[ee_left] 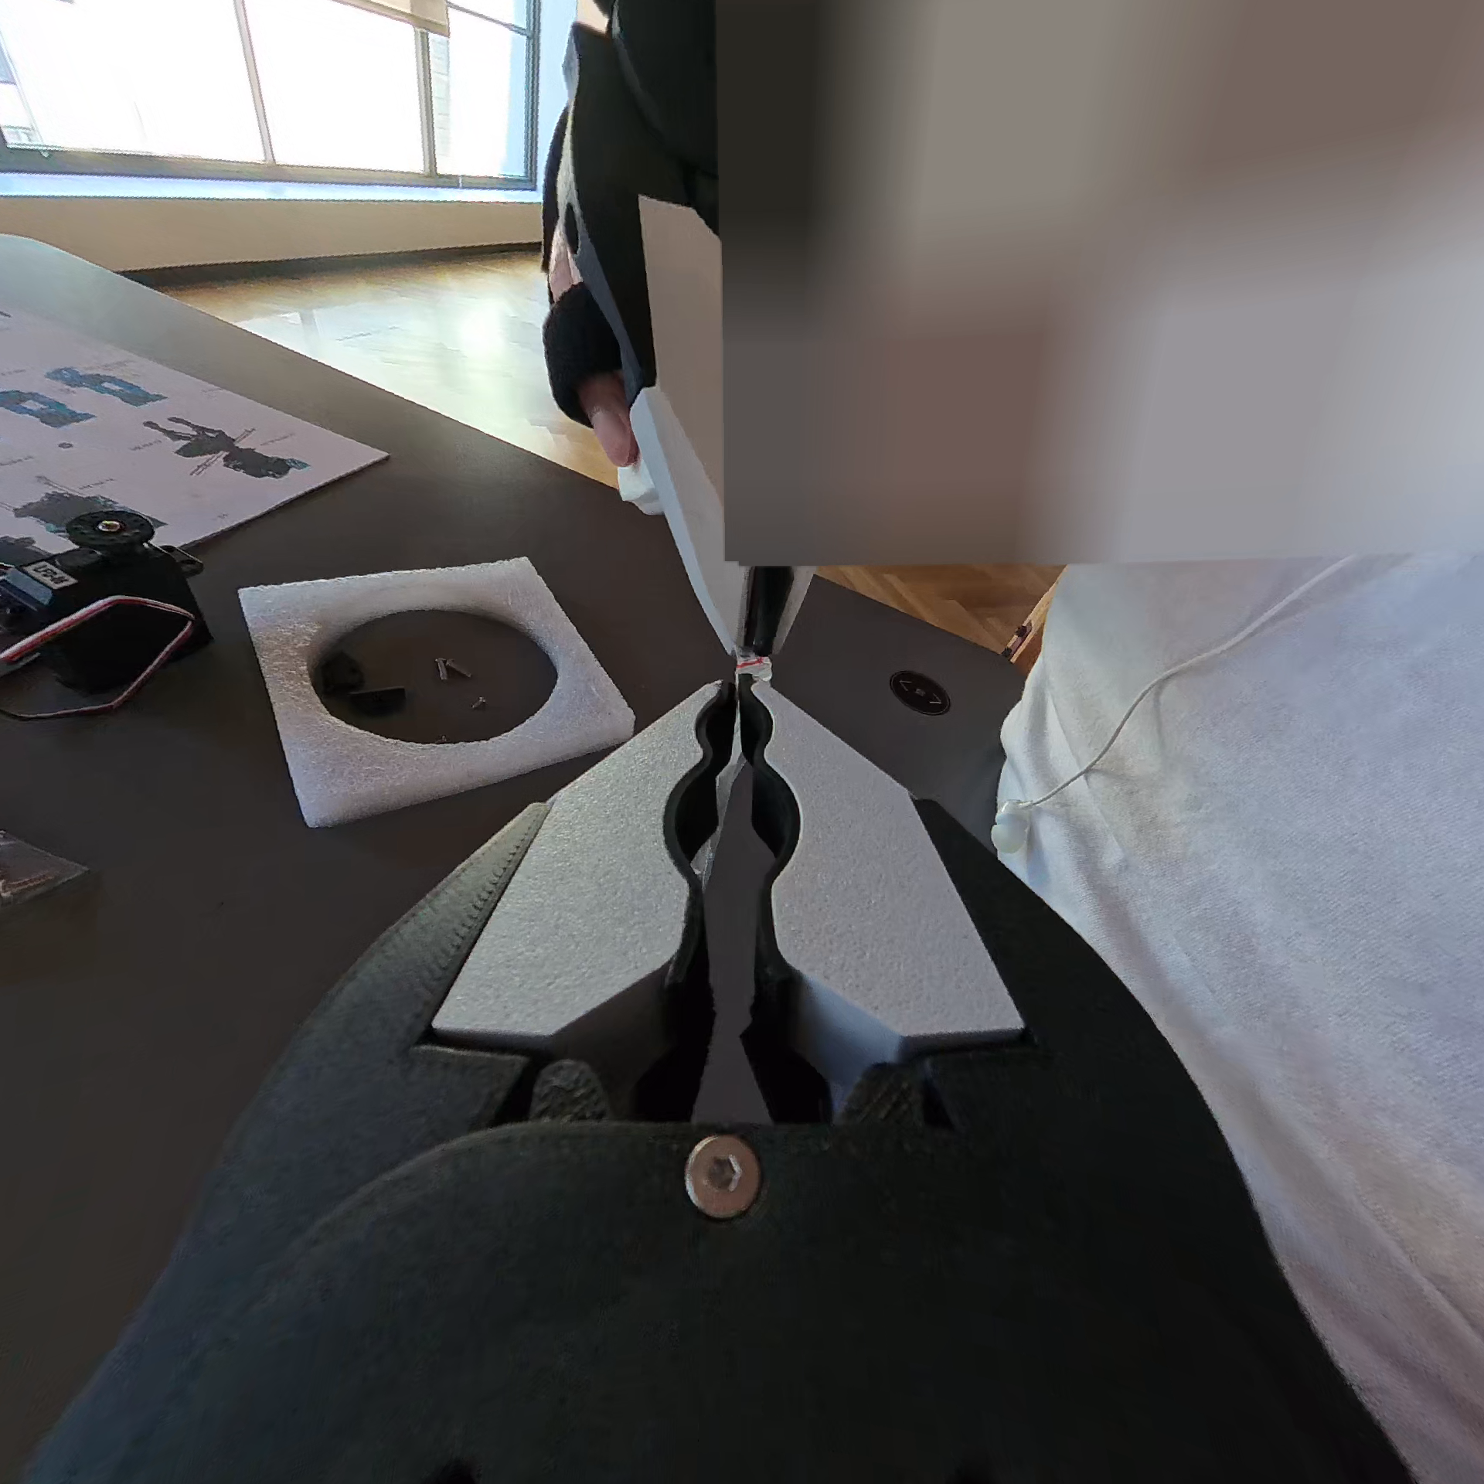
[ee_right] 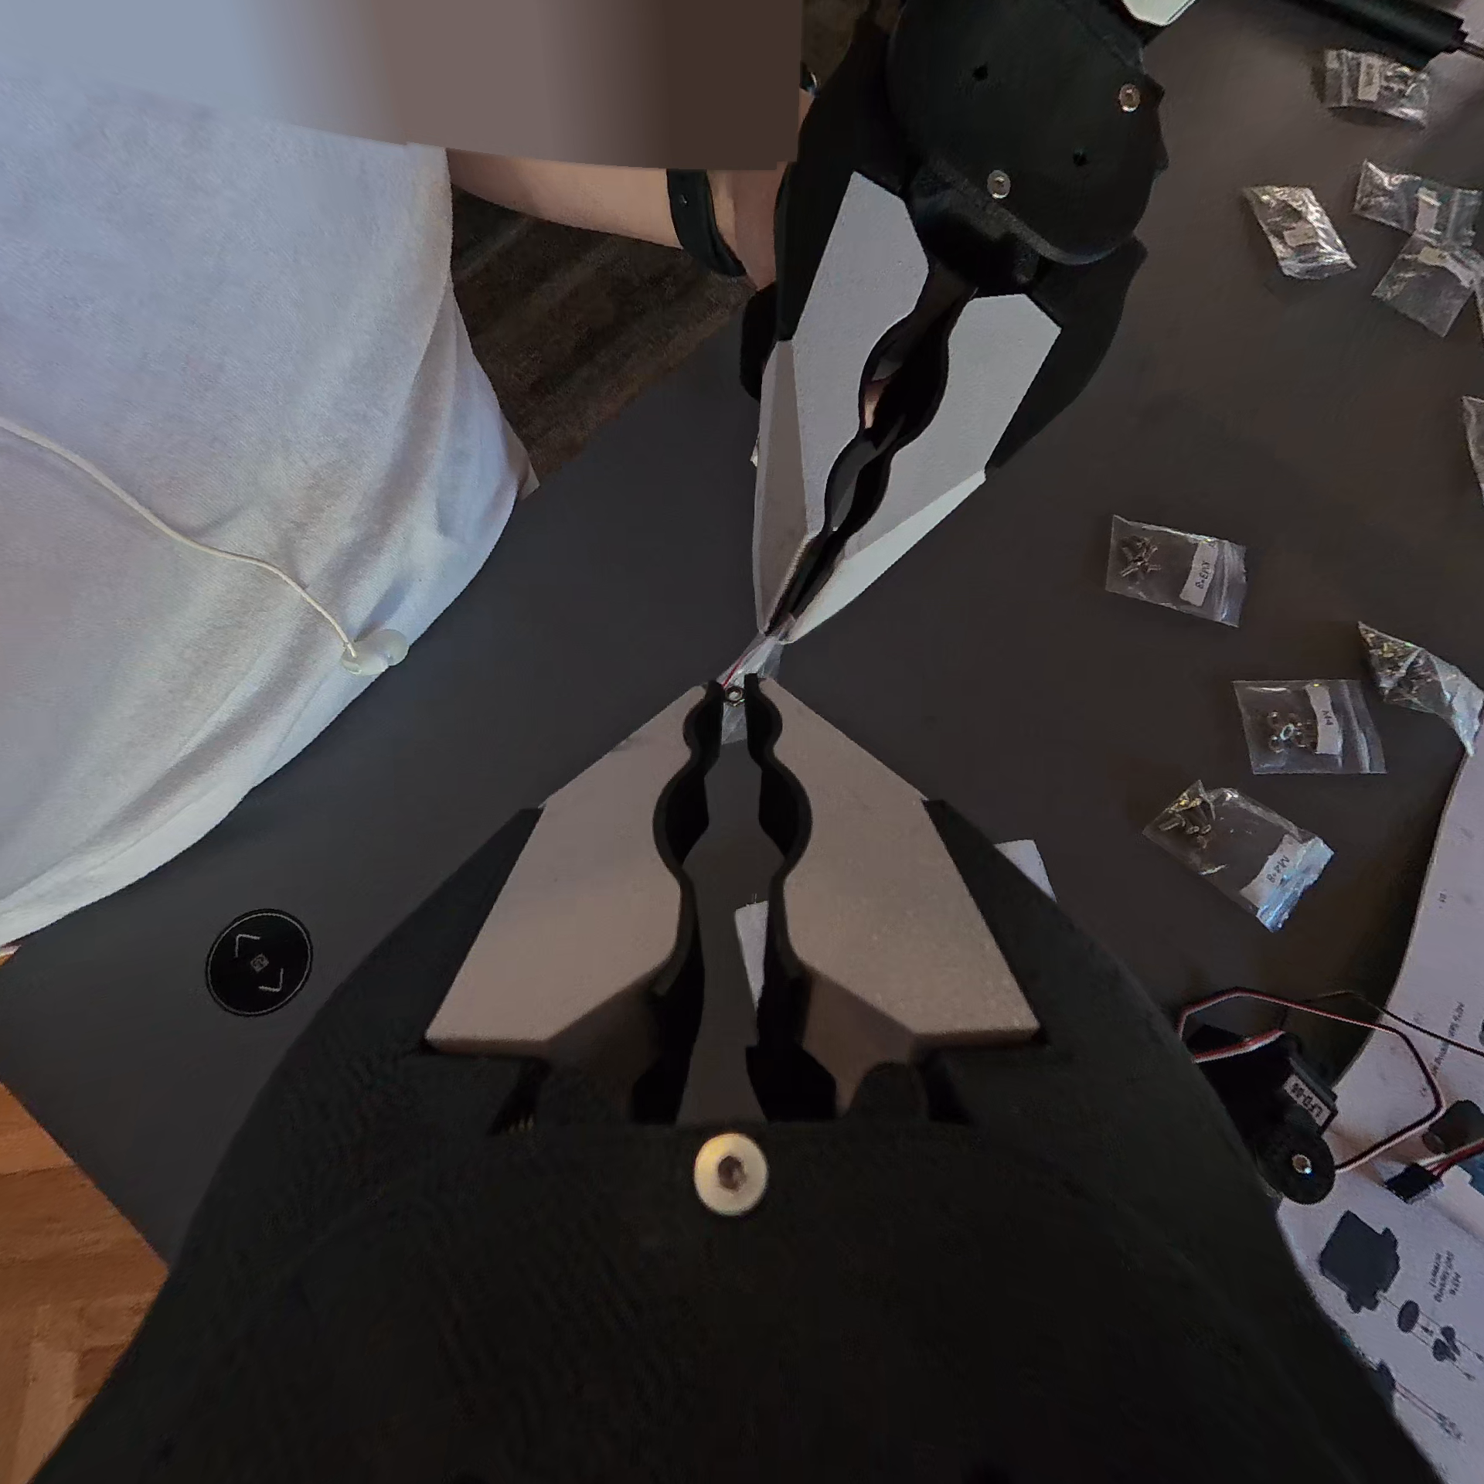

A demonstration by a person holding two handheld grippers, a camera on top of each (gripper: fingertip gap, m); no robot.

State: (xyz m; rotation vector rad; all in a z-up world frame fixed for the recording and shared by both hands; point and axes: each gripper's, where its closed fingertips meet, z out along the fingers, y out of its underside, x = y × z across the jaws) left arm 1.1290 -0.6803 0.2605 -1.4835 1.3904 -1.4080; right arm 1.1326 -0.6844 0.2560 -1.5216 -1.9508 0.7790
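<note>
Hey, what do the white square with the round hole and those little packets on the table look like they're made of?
White square: looks like soft packing foam, matte, with a grainy, pebbled surface and fuzzy cut edges. Little packets: likely thin clear plastic film, glossy and crinkled; the small metal parts inside show through.

Foam frame (ee_left: 438,682) on table (ee_left: 201,923); servo (ee_left: 104,594) left; screws (ee_left: 450,668) inside.
</note>
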